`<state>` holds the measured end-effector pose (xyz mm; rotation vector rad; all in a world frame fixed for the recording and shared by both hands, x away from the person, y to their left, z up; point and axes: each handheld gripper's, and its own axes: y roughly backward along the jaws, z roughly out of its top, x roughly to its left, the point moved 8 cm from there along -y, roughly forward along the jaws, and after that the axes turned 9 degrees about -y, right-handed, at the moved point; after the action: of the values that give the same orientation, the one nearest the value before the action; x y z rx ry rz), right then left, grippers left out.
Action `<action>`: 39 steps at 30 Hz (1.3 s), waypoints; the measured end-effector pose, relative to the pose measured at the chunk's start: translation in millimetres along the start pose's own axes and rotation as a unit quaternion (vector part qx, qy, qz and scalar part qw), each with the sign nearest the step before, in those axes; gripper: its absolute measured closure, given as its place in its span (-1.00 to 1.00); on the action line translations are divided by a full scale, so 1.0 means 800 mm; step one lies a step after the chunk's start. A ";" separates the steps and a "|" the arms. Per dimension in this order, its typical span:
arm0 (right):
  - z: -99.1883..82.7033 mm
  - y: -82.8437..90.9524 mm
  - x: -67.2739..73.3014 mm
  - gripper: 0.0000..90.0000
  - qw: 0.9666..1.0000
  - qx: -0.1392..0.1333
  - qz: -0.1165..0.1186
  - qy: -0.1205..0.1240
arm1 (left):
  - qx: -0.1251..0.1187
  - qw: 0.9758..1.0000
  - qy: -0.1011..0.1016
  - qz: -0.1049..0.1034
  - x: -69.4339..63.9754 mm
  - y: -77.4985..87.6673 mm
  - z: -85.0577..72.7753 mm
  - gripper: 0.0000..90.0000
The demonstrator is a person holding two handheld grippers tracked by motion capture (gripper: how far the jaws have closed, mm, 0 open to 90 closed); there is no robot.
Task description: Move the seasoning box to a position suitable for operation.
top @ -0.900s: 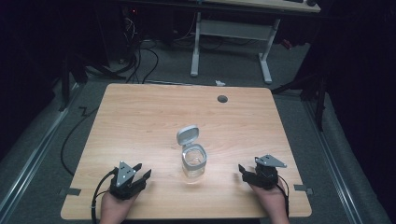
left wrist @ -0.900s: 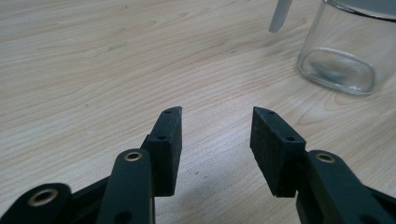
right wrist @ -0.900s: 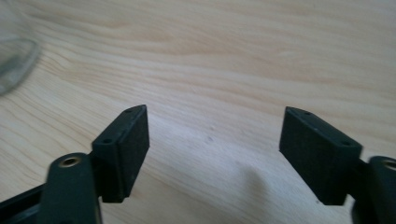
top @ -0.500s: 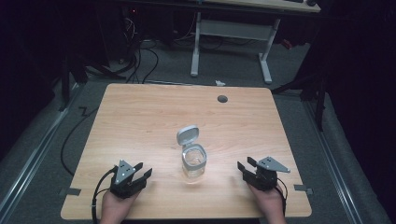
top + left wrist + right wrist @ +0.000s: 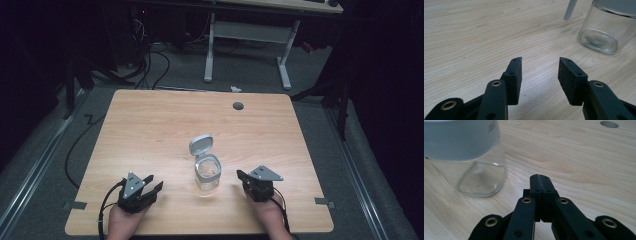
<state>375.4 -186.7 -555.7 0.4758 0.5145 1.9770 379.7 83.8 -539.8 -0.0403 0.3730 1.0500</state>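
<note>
Left tongs (image 5: 540, 66) wide, empty; right tongs (image 5: 540, 180) closed, empty; glass jar (image 5: 207, 172) between them on tabletop (image 5: 150, 130).

Matt wood table (image 5: 150, 135), clear glossy glass jar (image 5: 207, 175)

A dim lab or test room, by the look of it. One pale wooden table (image 5: 150, 130) with a round cable hole (image 5: 238, 106) stands on grey carpet (image 5: 60, 165), tape marks at its corners. Black cables (image 5: 150, 65) snake over the floor behind it, toward dark equipment, and a white-legged desk (image 5: 245, 35) stands at the back.
</note>
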 end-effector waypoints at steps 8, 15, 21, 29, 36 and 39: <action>0.006 -0.027 0.025 1.00 1.000 0.007 0.023 0.003 | -0.001 1.000 0.003 -0.002 0.000 0.000 0.000 0.28; 0.013 -0.026 0.044 1.00 0.999 0.001 0.039 0.019 | -0.001 1.000 0.000 -0.008 -0.004 0.000 -0.001 0.30; 0.009 -0.023 0.049 1.00 0.999 0.001 0.044 0.019 | 0.000 1.000 -0.001 -0.009 -0.006 -0.001 -0.003 0.29; 0.003 -0.020 0.056 1.00 0.999 0.003 0.051 0.015 | 0.000 1.000 -0.003 -0.011 -0.007 -0.001 -0.004 0.29; -0.001 -0.014 0.068 1.00 0.998 0.000 0.063 0.018 | 0.001 1.000 -0.004 -0.013 -0.010 -0.002 -0.005 0.28; -0.002 -0.014 0.071 1.00 0.998 0.000 0.066 0.020 | 0.000 1.000 -0.006 -0.013 -0.011 -0.002 -0.006 0.28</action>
<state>358.4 -131.4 -557.1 0.4809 0.5186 2.1161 376.1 74.5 -541.4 -0.0400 0.3606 1.0235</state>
